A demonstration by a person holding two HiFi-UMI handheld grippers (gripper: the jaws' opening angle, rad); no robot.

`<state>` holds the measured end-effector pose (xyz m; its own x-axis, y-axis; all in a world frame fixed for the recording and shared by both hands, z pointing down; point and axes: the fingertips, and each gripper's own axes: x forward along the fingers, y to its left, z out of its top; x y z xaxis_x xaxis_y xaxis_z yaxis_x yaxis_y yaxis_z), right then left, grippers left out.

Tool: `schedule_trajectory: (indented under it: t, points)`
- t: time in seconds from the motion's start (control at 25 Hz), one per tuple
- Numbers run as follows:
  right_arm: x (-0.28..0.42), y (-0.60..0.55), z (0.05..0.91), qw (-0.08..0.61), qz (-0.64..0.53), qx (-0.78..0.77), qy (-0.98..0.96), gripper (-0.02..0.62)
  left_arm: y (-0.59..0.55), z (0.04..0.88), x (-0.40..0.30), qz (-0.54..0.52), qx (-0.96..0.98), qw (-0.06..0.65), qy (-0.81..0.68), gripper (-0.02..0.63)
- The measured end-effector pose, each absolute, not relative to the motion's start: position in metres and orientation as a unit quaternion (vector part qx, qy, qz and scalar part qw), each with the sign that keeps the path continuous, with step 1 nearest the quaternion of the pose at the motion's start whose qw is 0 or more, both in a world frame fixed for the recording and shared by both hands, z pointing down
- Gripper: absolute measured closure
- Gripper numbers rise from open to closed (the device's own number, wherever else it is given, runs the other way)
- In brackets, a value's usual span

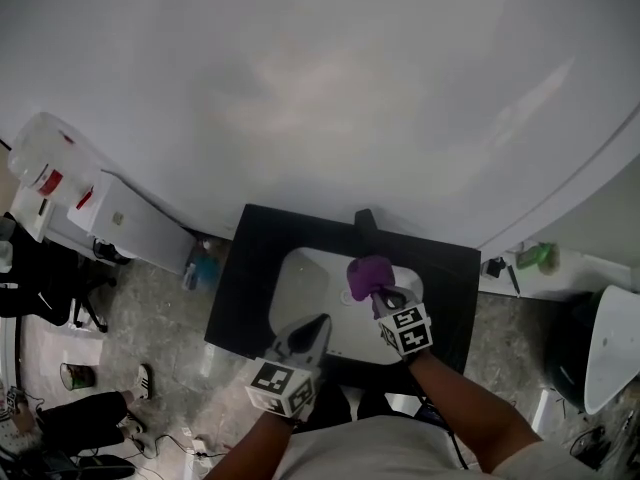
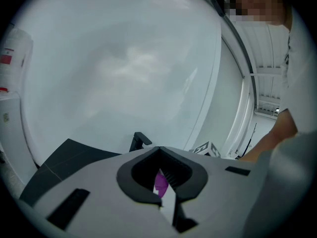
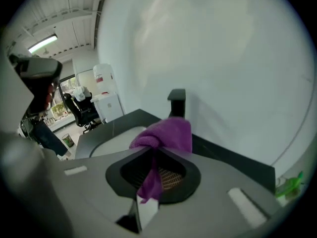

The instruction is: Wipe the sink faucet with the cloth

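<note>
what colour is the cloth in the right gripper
Purple: the fuzzy purple cloth shows best in the right gripper view.

The cloth (image 1: pixel 368 276) is vivid purple. The faucet (image 1: pixel 366 223) is matt black, as is the counter (image 1: pixel 245 293) around the white sink (image 1: pixel 300 286). The left gripper (image 1: pixel 322 319) and right gripper (image 1: pixel 377 294) are pale grey with black inner faces, and their cubes carry black-and-white square markers. The wall (image 1: pixel 330 88) is plain white and the floor (image 1: pixel 160 308) speckled grey. A white dispenser (image 1: pixel 45 168) bears red labels.

Black countertop (image 1: pixel 245 290) with inset white basin (image 1: pixel 302 290) and black faucet (image 1: pixel 366 224)
</note>
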<state>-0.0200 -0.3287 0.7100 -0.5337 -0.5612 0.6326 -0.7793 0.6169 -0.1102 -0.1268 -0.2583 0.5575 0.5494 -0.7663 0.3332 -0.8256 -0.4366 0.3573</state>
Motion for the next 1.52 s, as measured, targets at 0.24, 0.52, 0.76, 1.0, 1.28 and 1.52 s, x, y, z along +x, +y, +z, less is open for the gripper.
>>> schedule_trajectory:
  t: [0.24, 0.52, 0.76, 1.0, 1.28, 1.52]
  points:
    - [-0.042, -0.446, 0.614, 0.225, 0.111, 0.417, -0.873, 0.563, -0.26, 0.545, -0.122, 0.062, 0.849, 0.235, -0.469, 0.6]
    - [-0.057, -0.497, 0.639, 0.273, 0.099, 0.415, -0.862, 0.563, -0.265, 0.541, -0.13, 0.069, 0.849, 0.229, -0.472, 0.6]
    - [-0.027, -0.394, 0.665, 0.269, 0.145, 0.4, -0.864, 0.565, -0.265, 0.535, -0.125, 0.063, 0.853, 0.223, -0.468, 0.6]
    - [0.017, -0.334, 0.586, 0.158, 0.13, 0.422, -0.883, 0.565, -0.261, 0.493, -0.101, 0.048, 0.868, 0.186, -0.459, 0.6]
    - [0.035, -0.284, 0.422, 0.033, 0.035, 0.426, -0.904, 0.565, -0.278, 0.426, -0.078, 0.017, 0.876, 0.128, -0.466, 0.6]
    - [0.039, -0.272, 0.391, 0.014, 0.01, 0.444, -0.896, 0.565, -0.28, 0.397, -0.053, 0.03, 0.886, 0.072, -0.457, 0.6]
